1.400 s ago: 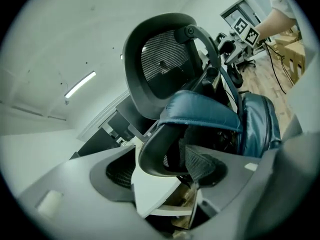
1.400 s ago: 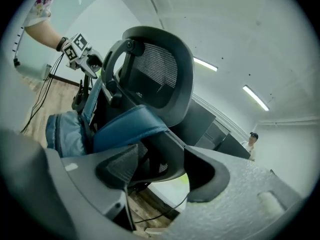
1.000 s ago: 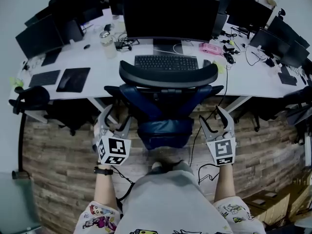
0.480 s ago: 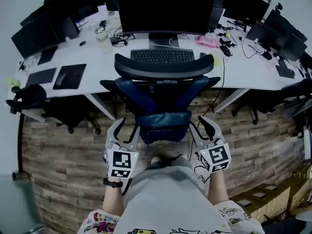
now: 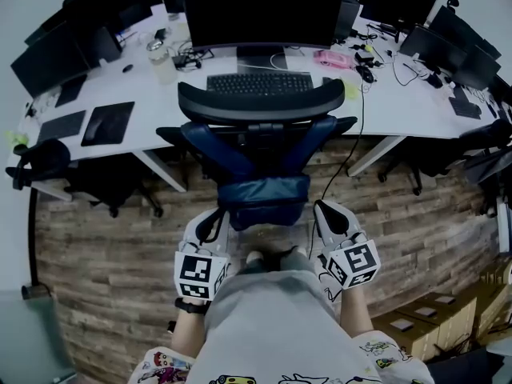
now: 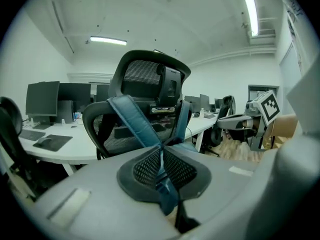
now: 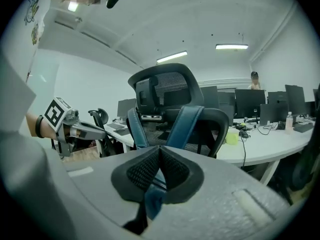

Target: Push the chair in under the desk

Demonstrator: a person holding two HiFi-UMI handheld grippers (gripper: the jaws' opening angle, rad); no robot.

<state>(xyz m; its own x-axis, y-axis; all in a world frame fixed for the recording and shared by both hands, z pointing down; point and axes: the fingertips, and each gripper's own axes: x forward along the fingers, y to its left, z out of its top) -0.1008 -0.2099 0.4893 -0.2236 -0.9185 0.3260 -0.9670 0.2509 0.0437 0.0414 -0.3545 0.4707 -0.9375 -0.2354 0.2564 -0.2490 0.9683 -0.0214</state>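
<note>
Chair (image 5: 264,202) | seat hidden beneath backrest (image 5: 260,102); probably partly under desk (image 5: 416,114)

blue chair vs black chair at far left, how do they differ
The blue chair has blue back struts; the black chair looks all dark. The blue chair stands centred before the big monitor; the black chair sits far left. Both stand by the white desk.

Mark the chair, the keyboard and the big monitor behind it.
chair (image 5: 260,110), head view, on the curved black headrest.
keyboard (image 5: 260,82), head view, middle of the key field.
monitor (image 5: 256,10), head view, centre of the dark screen.
</note>
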